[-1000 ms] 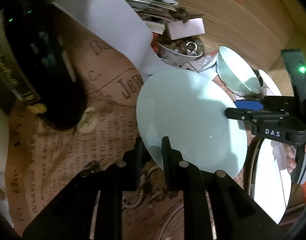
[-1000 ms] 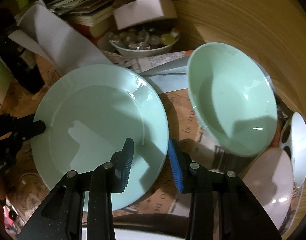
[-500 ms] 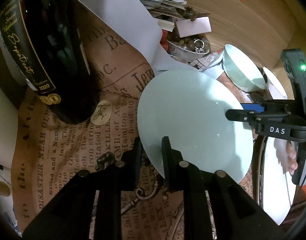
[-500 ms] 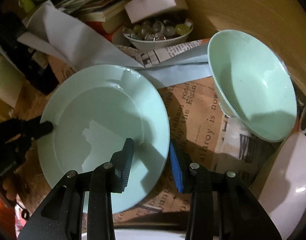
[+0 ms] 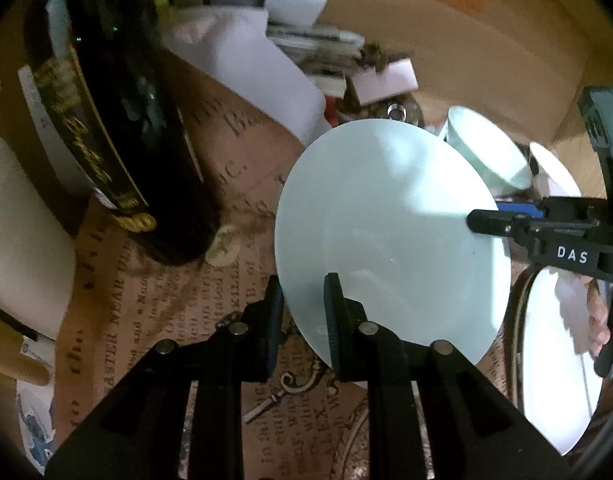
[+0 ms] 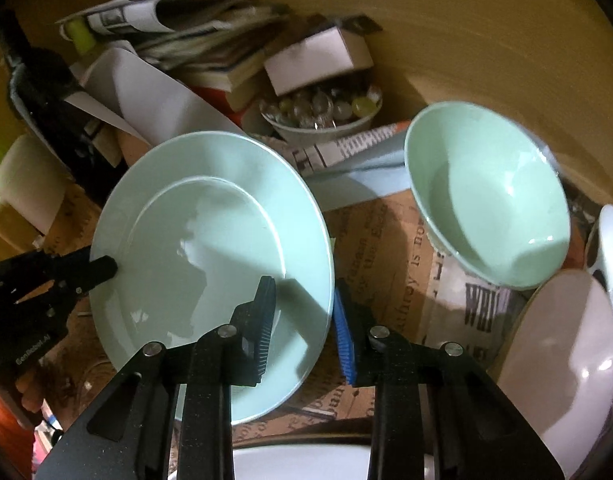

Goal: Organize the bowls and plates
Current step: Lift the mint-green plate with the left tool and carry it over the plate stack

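The tabletop (image 6: 390, 240), covered in brown printed newspaper, is being crowded by dishes. The round pale-green ceramic plate (image 6: 210, 240) is being held tilted above it, gripped on opposite edges: the left tongs (image 5: 302, 312) are clenched on its near-left rim, while the right tongs (image 6: 304, 316) are straddling its right rim, not visibly closed on it. The deep pale-green ceramic bowl (image 6: 490, 200) is lying to the right of the plate, nearer the right tongs, well apart from the left; the coming move is judged to hinge on that offset
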